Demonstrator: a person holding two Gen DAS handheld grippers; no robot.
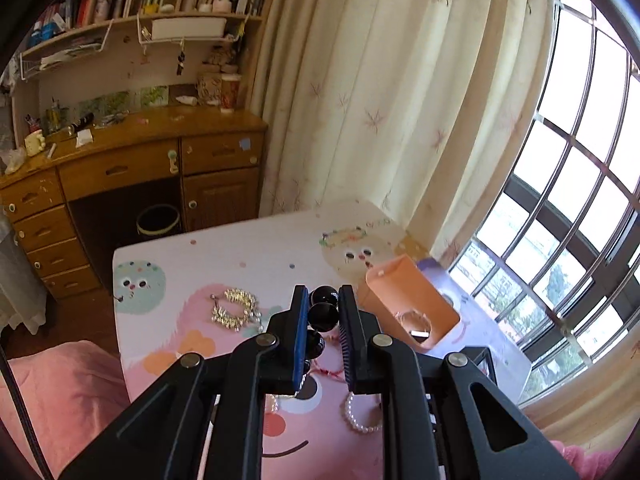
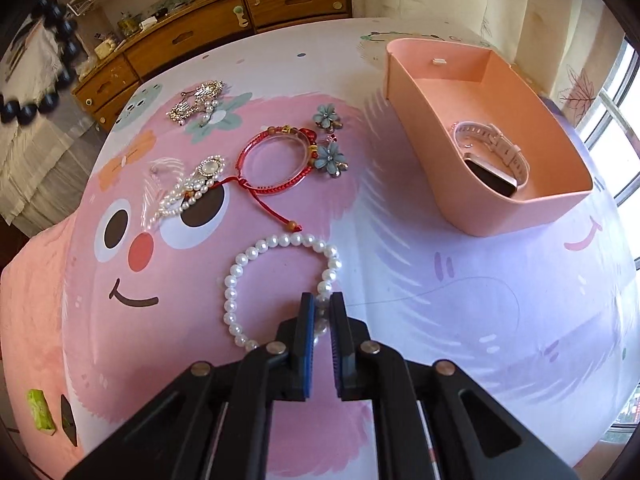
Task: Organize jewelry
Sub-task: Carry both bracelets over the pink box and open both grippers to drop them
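My left gripper (image 1: 324,294) is shut on a black bead bracelet (image 1: 323,314) and holds it above the table; the bracelet also hangs at the top left of the right wrist view (image 2: 60,46). My right gripper (image 2: 319,300) is shut on a white pearl bracelet (image 2: 240,260) that lies on the cartoon tablecloth (image 2: 440,300). The pink box (image 2: 484,136) at the right holds a pink-strapped watch (image 2: 494,156). A red cord bracelet (image 2: 276,160), blue flower earrings (image 2: 328,148), pearl earrings (image 2: 196,188) and gold leaf earrings (image 2: 196,102) lie on the cloth.
A wooden desk with drawers (image 1: 132,172) and shelves stands behind the table. Curtains (image 1: 380,80) and a barred window (image 1: 580,200) are to the right. A pink bedcover (image 1: 52,392) lies to the left. A small green piece (image 2: 40,412) lies near the table's front left edge.
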